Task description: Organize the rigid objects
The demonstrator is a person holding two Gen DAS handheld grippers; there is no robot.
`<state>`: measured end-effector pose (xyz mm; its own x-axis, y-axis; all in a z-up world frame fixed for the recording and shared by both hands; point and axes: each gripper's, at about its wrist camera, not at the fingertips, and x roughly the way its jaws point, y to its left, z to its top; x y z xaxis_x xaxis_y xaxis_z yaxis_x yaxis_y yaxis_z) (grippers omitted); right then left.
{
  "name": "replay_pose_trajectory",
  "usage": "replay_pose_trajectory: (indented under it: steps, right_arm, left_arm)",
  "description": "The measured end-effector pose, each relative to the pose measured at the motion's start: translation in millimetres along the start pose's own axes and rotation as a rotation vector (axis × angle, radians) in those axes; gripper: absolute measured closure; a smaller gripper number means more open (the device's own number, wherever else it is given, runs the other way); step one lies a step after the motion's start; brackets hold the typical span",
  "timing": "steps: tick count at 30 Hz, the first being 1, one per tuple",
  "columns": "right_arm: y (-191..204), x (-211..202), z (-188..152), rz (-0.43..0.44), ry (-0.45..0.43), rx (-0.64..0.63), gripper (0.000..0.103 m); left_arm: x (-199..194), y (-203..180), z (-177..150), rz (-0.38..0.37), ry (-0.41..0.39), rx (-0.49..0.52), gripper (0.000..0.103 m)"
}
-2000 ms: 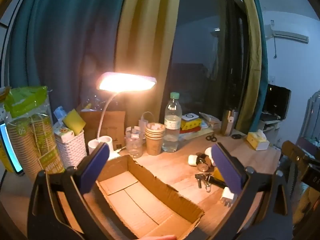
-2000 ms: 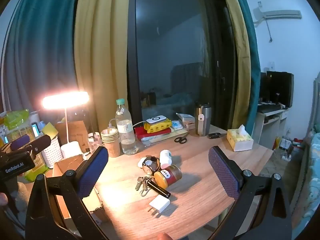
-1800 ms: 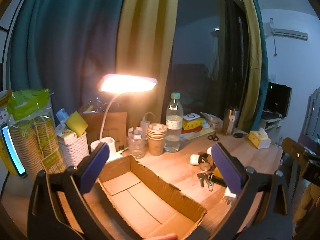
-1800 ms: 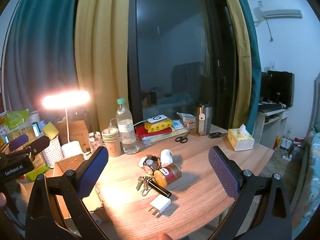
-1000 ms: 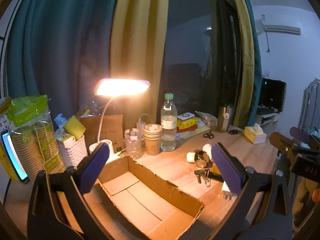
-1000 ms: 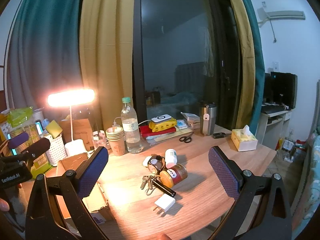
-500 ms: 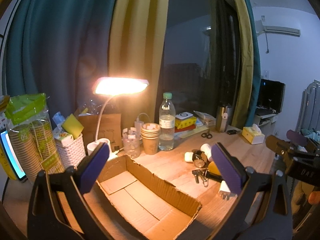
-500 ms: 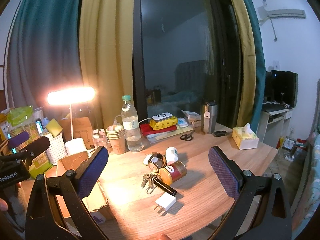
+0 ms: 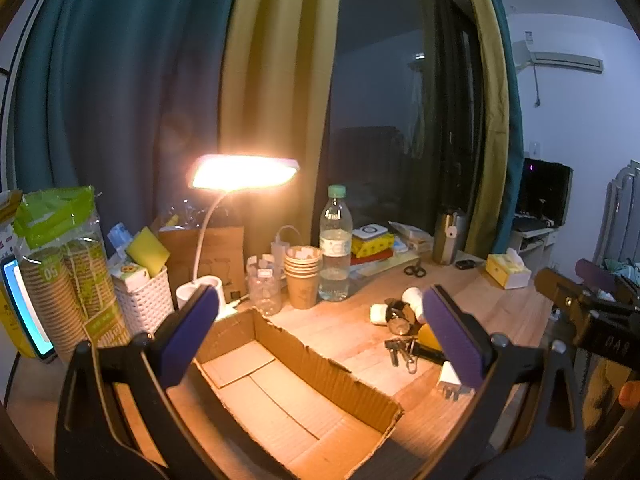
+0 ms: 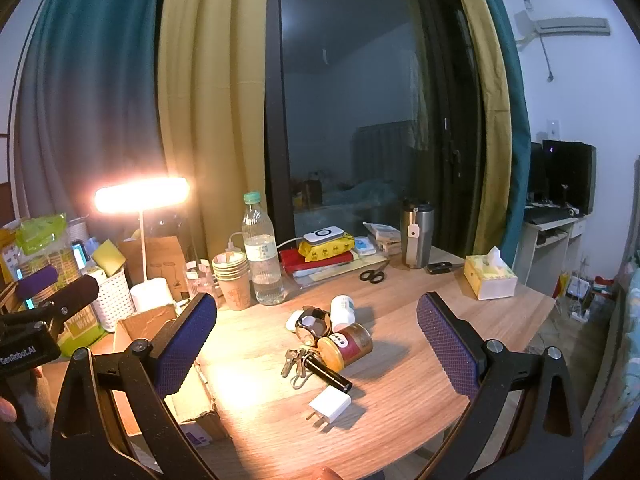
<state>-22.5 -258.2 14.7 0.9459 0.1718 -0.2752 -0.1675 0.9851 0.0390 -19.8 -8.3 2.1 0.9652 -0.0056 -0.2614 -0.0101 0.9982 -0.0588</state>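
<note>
Left gripper point(image 9: 320, 336): fingers point(image 9: 188, 332) spread wide, holding nothing, touching nothing; raised above the box point(image 9: 304, 396).
Right gripper point(image 10: 316, 340): fingers point(image 10: 446, 344) spread wide, empty, raised above the tabletop point(image 10: 400, 396).

Box: open cardboard, empty, on the left part of the tabletop, just in front of the lamp point(image 9: 244, 172).

Loose items, clustered to the right of the box and apart from it: can point(image 10: 346, 345) on its side; keys point(image 10: 294, 358) and torch point(image 10: 326, 372) touching in front of it; watch point(image 10: 314, 322) and white bottle point(image 10: 343, 312) behind it; plug point(image 10: 329, 402) nearest the front edge, alone.

Change over two seconds: neither pair of fingers has altered its spread. The left view has drawn back a little, so more of the right gripper's body point(image 9: 592, 320) shows at its right edge. No item has moved.

By view: the left view alone shows the box's bare floor; its right finger hides the can and most of the plug. The right view alone shows the whole cluster, with only a corner of the box point(image 10: 148, 322); the left gripper's body point(image 10: 32, 332) lies at its left edge.
</note>
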Motion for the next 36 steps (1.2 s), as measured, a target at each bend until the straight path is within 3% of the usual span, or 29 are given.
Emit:
replay_pose_trajectory:
  steps: [27,36]
  right_arm:
    - [0.7,0.5,-0.4,-0.001,0.002,0.0,0.001]
    - [-0.7,10.2,-9.1,-0.007,0.039,-0.006,0.001]
  left_arm:
    - [-1.5,-1.9,-2.0,0.002,0.01,-0.003,0.0]
    - [21.4,14.3,-29.4,0.061,0.123,-0.001,0.001]
